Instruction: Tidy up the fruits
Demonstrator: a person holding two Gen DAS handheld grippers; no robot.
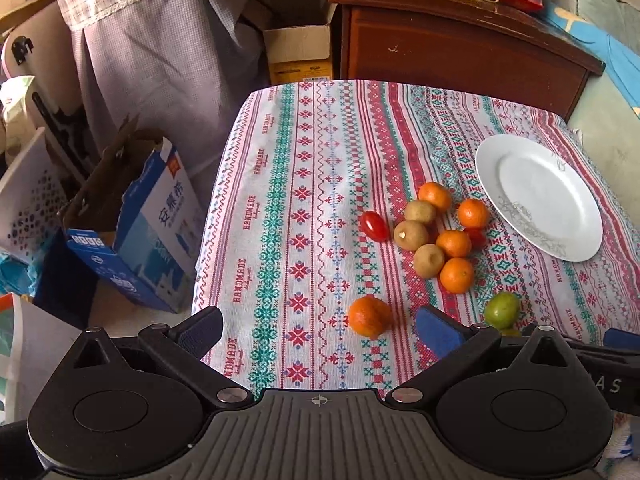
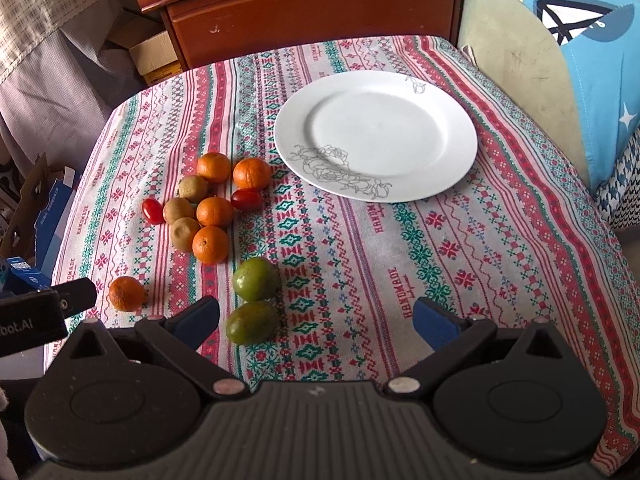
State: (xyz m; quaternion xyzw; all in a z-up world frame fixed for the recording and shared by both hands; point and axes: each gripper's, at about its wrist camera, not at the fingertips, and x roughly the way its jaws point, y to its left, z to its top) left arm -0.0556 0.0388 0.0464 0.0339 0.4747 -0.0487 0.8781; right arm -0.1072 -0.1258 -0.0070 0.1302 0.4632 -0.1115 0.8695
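A white plate (image 2: 376,136) with a grey rose drawing lies empty on the patterned tablecloth (image 2: 460,248); it also shows in the left wrist view (image 1: 538,196). Left of it sits a cluster of tangerines (image 2: 215,211), brownish kiwis (image 2: 185,234) and red cherry tomatoes (image 2: 153,211). One tangerine (image 1: 369,316) lies apart near the front, between my left gripper's (image 1: 318,330) open fingers. Two green fruits (image 2: 256,279) (image 2: 252,322) lie just ahead of my right gripper (image 2: 316,320), which is open and empty.
A dark wooden cabinet (image 2: 312,12) stands behind the table. An open blue carton (image 1: 136,232) and cardboard boxes (image 1: 298,50) stand on the floor to the left. A blue cushion (image 2: 592,60) is to the right.
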